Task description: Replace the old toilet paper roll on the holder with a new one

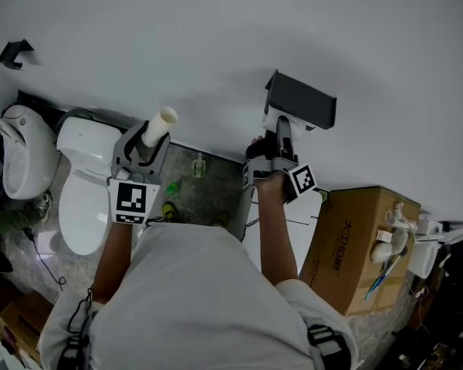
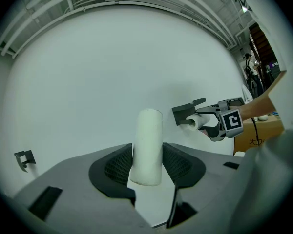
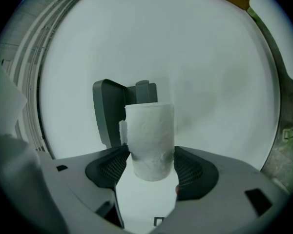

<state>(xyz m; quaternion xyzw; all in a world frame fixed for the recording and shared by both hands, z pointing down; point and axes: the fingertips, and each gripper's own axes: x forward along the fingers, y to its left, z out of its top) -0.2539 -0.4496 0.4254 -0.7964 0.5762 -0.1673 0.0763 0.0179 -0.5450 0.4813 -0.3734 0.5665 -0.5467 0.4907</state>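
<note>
Looking down through the head view, I see one open-topped container, a brown cardboard box (image 1: 355,241) standing on the floor at my right. Several white pieces lie across its top edge; what is inside I cannot tell. The dark grey wall holder (image 1: 302,101) is fixed to the white wall (image 1: 216,37) ahead of my right hand, with its flat lid tipped up. My right tool (image 1: 281,133) is clenched on a thicker white tissue roll (image 3: 149,139), both pads pressed into its soft sides, and the roll sits right against the holder under that lid. Whether it is threaded on the holder no view shows. My left tool (image 2: 147,165) grasps a slim cream-white paper roll (image 2: 148,133), a smooth narrow cylinder standing upright between the pads. It is held in the air well to the left of the holder and clear of the wall. Below the left tool stands a white ceramic toilet (image 1: 83,187) on the speckled grey floor (image 1: 208,191), which carries a few small green bits. A small black bracket (image 1: 14,52) sits high on the wall far left. My own arms and the box crowd the space beneath the holder.
</note>
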